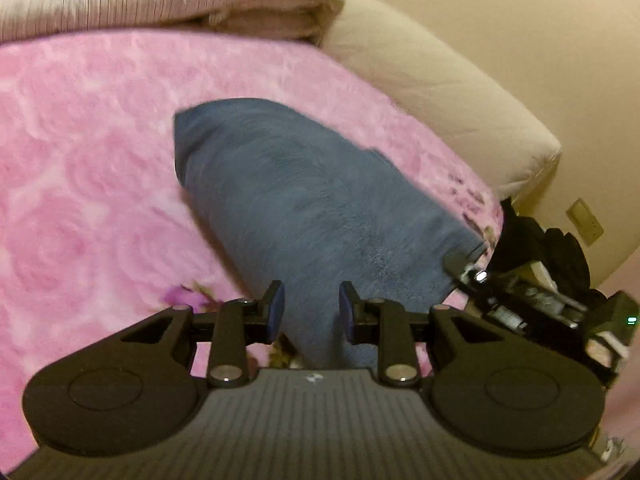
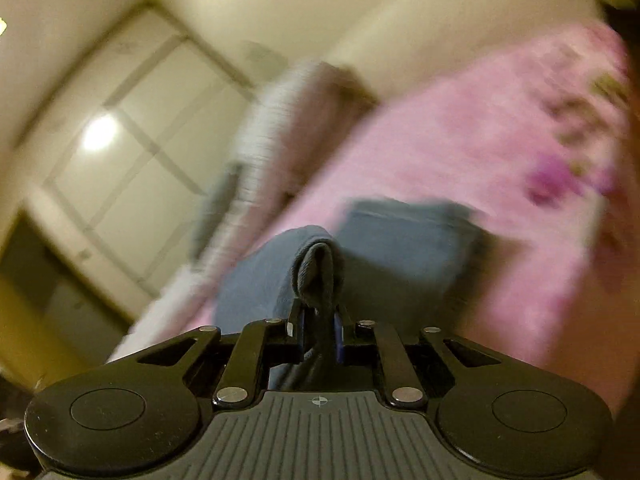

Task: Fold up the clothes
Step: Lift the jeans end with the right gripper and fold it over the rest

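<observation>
A blue fleece garment lies folded lengthwise on the pink rose-patterned blanket. My left gripper is open, its jaws either side of the garment's near end, gripping nothing. My right gripper is shut on a bunched edge of the same blue garment, lifted a little above the blanket; this view is motion-blurred. The right gripper also shows at the right edge of the left wrist view, at the garment's far right corner.
A folded beige ribbed blanket lies at the bed's far side, beside a cream mattress edge. A wall with a socket is at the right. A door or cupboard appears in the right wrist view.
</observation>
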`<state>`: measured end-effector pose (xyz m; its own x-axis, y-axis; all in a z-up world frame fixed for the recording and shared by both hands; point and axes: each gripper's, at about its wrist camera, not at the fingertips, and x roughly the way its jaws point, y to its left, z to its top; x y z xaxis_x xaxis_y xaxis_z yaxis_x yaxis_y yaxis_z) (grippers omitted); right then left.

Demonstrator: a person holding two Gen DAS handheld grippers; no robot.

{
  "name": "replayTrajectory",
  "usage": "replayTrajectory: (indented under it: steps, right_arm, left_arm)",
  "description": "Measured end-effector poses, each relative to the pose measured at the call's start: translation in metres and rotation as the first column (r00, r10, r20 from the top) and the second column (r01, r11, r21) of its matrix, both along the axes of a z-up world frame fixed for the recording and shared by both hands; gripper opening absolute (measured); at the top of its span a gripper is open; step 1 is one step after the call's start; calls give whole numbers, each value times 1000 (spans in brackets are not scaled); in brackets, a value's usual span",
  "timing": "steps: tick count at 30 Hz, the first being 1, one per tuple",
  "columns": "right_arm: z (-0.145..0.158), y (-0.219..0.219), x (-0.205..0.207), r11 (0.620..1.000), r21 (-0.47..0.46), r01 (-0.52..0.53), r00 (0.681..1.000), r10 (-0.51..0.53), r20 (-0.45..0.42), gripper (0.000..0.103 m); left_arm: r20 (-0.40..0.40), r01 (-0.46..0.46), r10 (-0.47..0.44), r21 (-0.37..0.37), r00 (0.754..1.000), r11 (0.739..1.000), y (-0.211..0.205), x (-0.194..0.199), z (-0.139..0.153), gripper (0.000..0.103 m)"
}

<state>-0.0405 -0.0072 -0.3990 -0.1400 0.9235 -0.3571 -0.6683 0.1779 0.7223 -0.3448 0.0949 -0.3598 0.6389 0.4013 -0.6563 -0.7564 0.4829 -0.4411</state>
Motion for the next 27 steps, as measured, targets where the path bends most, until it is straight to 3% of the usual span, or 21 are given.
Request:
replayTrajectory:
  steps: [2,3,5,9,11,15,18,21,23,25,27]
  right_arm:
    - [-17,6,16,998,-55,17,994,-23,-108,11]
    - [-16,6,18,999,-51,17,994,-22,-109,11]
    - [-1,7,15,1000,-7,7,1000,-7,-25,11]
    - [46,-7,4,986,165,-16,989,-8,149,11]
    - [52,-10,4,981,194,3,980,-41,193,11]
    - [9,6,39,996,-1,93,992,-92,89,11]
    - [-5,-2,55,990,-16,142,989,-142,-42,10]
    - [-3,8,56,989,-64,133,991,-133,0,11]
    - [-14,18,66,984,-116,133,986,-143,-86,18]
    - [-18,19,76,977,-164,138,973,-165,-160,49]
    - [-17,8,81,969,-192,153,952,-197,-236,56]
  left_arm:
    - [-3,-7,7,-34,1000,999,4,4,-9,23]
    - [-2,-12,12,-45,1000,999,5,5,-12,23]
    - [6,-13,13,-38,1000,999,5,7,-10,24]
    - [5,-1,1,-2,1000,1000,11,15,-1,24]
    - [4,10,-10,1,1000,1000,16,21,0,24]
    - [-13,29,-29,-29,999,999,19,33,-8,24]
    - [-14,38,-39,-31,999,999,18,32,-11,24]
    - [-13,13,-14,-66,1000,998,26,29,-19,25]
    - [-14,-5,4,-82,1000,997,29,26,-20,27]
    - [12,-31,32,-104,999,994,35,20,-22,29]
    - [41,-58,64,-131,997,990,43,12,-25,33]
